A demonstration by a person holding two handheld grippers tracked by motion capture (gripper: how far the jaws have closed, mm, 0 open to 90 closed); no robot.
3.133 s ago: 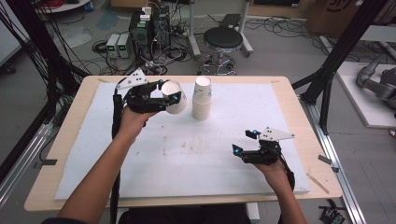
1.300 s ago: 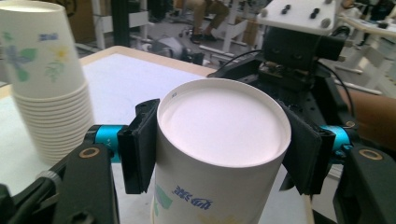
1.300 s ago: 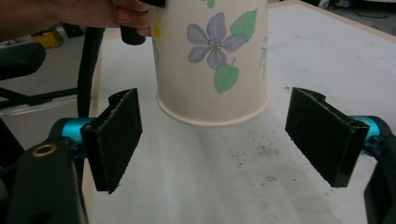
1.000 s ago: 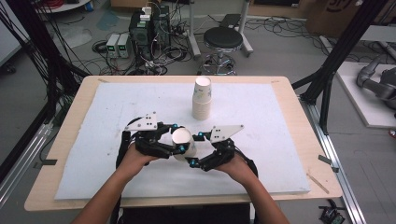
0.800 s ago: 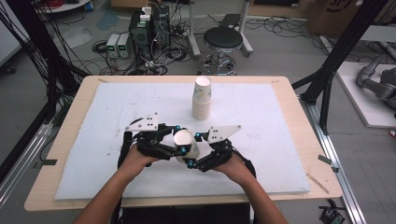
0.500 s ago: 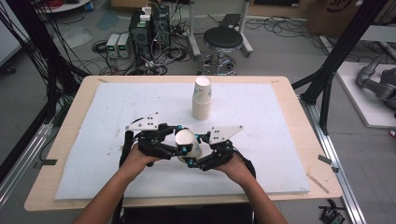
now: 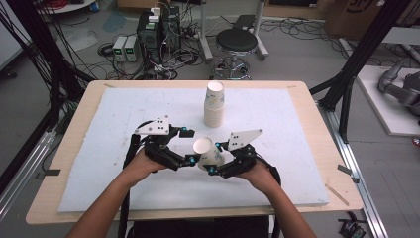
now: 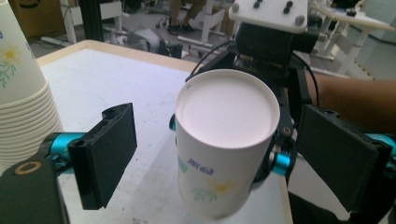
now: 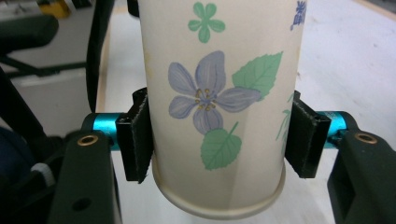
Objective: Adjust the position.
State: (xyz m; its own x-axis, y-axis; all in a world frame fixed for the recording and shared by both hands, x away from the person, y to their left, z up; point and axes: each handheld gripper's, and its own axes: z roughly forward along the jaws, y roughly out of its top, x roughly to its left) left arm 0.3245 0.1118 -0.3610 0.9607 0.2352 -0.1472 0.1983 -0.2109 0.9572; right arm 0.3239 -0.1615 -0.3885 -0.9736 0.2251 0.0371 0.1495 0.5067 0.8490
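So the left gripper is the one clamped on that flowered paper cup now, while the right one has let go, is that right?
No, it is the other way round. In the right gripper view the right gripper presses its pads on both sides of the flowered paper cup; its jaws have just been closing on it. In the left gripper view the left gripper has just been opening and stands clear of the cup.

The cup (image 7: 206,152), clamped a second ago in the left gripper (image 7: 187,145), now sits pinched between the pads of the right gripper (image 9: 218,136), whose jaws have just closed, while the left jaws have just opened clear of it.
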